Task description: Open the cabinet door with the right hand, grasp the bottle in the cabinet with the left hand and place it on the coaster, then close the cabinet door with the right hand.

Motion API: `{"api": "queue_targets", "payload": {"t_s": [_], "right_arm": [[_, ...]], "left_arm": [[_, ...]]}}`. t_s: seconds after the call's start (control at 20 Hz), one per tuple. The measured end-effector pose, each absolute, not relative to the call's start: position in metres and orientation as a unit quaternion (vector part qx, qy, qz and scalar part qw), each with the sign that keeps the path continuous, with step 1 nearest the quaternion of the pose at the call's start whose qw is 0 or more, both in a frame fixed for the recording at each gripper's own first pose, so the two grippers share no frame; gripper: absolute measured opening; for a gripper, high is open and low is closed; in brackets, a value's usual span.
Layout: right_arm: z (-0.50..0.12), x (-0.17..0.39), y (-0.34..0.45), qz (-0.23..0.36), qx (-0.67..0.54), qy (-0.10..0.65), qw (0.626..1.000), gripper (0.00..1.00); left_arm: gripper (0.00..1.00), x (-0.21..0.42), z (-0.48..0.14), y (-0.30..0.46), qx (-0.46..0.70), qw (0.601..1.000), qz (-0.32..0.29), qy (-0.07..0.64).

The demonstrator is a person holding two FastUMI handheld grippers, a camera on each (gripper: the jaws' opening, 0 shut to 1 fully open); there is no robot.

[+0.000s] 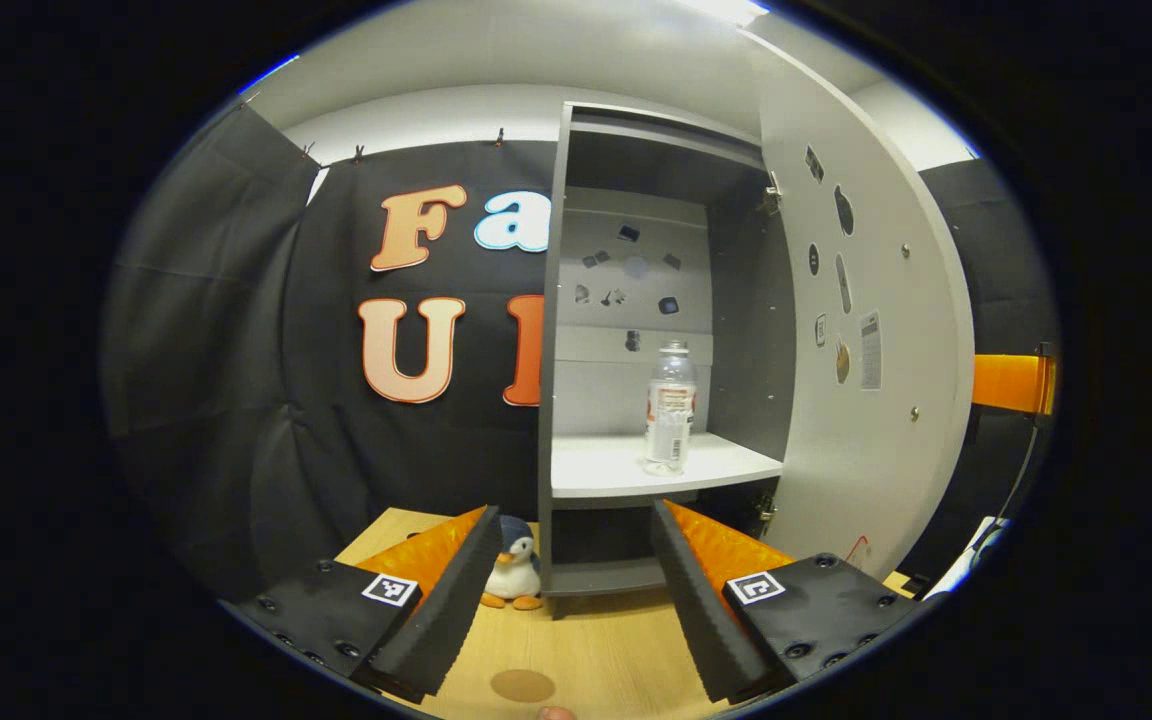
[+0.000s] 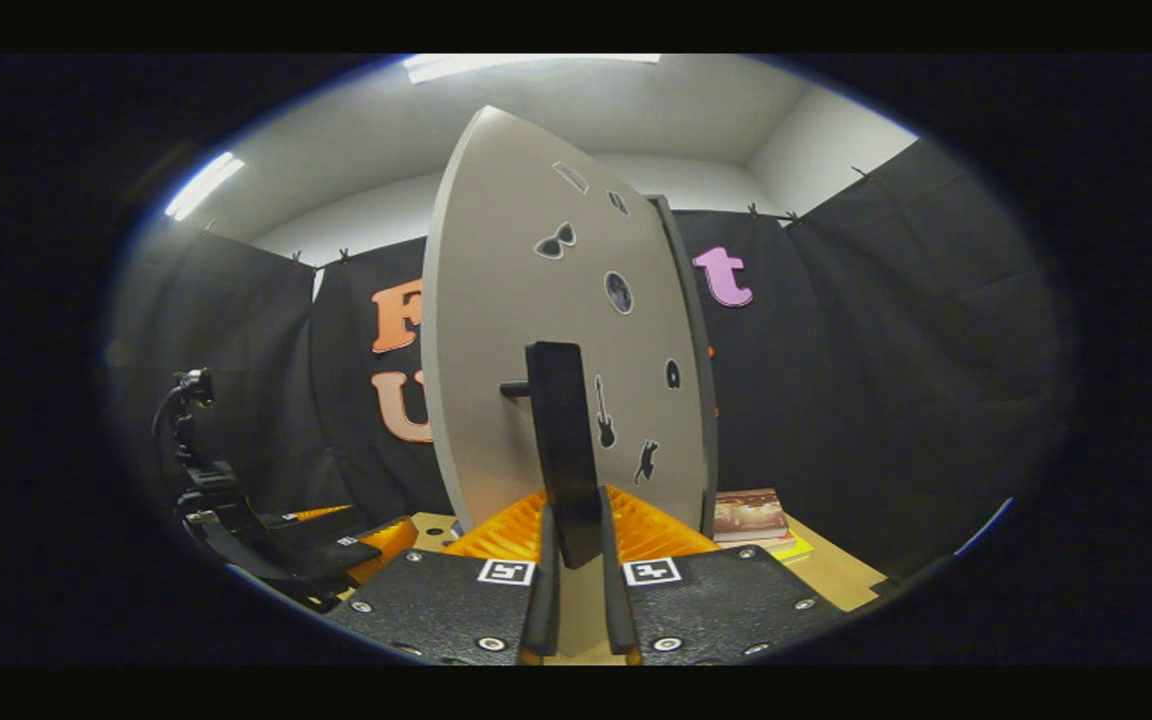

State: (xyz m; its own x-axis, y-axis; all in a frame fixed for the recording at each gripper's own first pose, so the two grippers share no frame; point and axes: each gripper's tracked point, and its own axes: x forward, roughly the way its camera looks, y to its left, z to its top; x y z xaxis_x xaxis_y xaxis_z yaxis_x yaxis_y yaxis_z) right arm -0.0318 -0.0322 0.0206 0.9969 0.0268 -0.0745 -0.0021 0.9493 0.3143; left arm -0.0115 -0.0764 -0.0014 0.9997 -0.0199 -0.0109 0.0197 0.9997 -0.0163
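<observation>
The grey cabinet stands open, its door swung out to the right. A clear plastic bottle stands upright on the white shelf inside. My left gripper is open, below and in front of the shelf, well short of the bottle. A brown round coaster lies on the wooden table between its fingers. In the right gripper view, my right gripper is shut on the door's black handle, with the door face right ahead. The left gripper shows at the lower left there.
A small penguin plush sits on the table at the cabinet's foot. Books lie on the table right of the door. Stickers dot the door and the cabinet's back wall. An orange bar crosses behind the door.
</observation>
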Motion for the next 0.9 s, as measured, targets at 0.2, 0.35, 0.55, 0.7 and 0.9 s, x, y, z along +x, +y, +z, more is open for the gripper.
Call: {"api": "queue_targets", "payload": {"t_s": [0.2,0.35,0.55,0.7,0.9], "right_arm": [[0.017,-0.035,-0.048,-0.010,0.144,0.042,0.989,0.14],[0.016,-0.037,-0.062,-0.030,0.140,0.038,0.989,0.08],[0.010,-0.043,-0.090,-0.080,0.133,0.042,0.987,0.05],[0.006,-0.050,-0.106,-0.085,0.137,0.047,0.986,0.09],[0.007,-0.044,-0.107,-0.060,0.138,0.040,0.988,0.02]], "left_arm": [[0.94,-0.026,-0.004,-0.090,-0.010,1.000,0.000,0.009],[0.94,-0.034,-0.004,-0.091,-0.004,1.000,0.014,0.007],[0.94,-0.033,-0.005,-0.095,0.006,1.000,0.016,0.011],[0.94,-0.028,0.001,-0.105,0.014,1.000,0.003,0.008],[0.94,-0.022,0.003,-0.119,0.021,1.000,-0.008,0.005]]}}
